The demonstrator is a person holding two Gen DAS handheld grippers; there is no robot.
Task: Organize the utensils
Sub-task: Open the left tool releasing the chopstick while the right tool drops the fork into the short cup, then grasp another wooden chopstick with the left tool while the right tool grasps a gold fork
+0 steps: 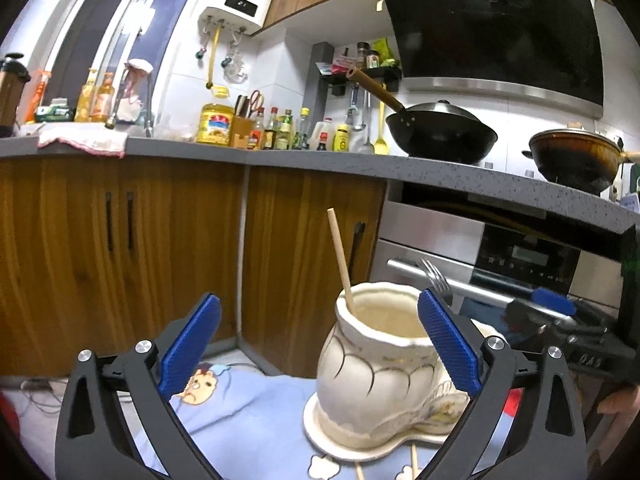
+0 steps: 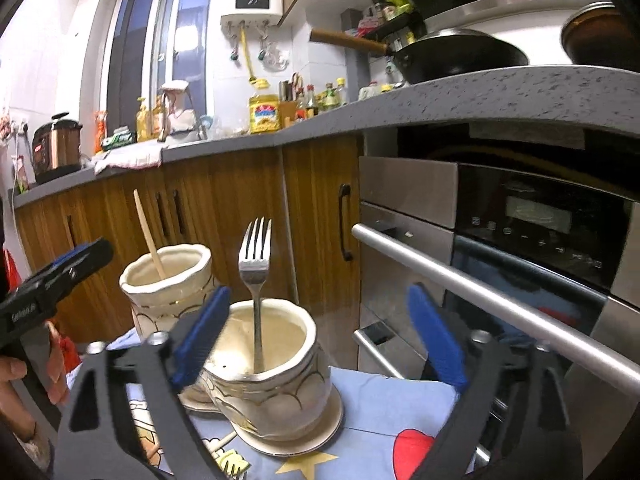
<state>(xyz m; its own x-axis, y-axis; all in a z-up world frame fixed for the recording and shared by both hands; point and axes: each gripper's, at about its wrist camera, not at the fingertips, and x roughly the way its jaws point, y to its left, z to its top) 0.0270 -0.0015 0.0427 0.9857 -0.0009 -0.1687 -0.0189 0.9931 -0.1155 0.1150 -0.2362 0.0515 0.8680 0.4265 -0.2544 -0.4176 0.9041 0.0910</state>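
Right wrist: fork (image 2: 255, 276) stands in holder (image 2: 272, 376).

From the left wrist, the silver metal fork (image 1: 437, 280) shows only its tines, its handle hidden behind the blue-padded finger (image 1: 448, 340) at 3 o'clock, while two pale wooden chopsticks (image 1: 414, 462) at 6 o'clock run out of frame under the cream ceramic holder's saucer (image 1: 320, 428). From the right wrist, the fork's (image 2: 256, 276) lower end sinks unseen into the near cream ceramic pot (image 2: 276, 396). A second fork's tines (image 2: 232, 469) are cropped at 6 o'clock, and the oven's black control panel (image 2: 536, 220) markings are too small to read.
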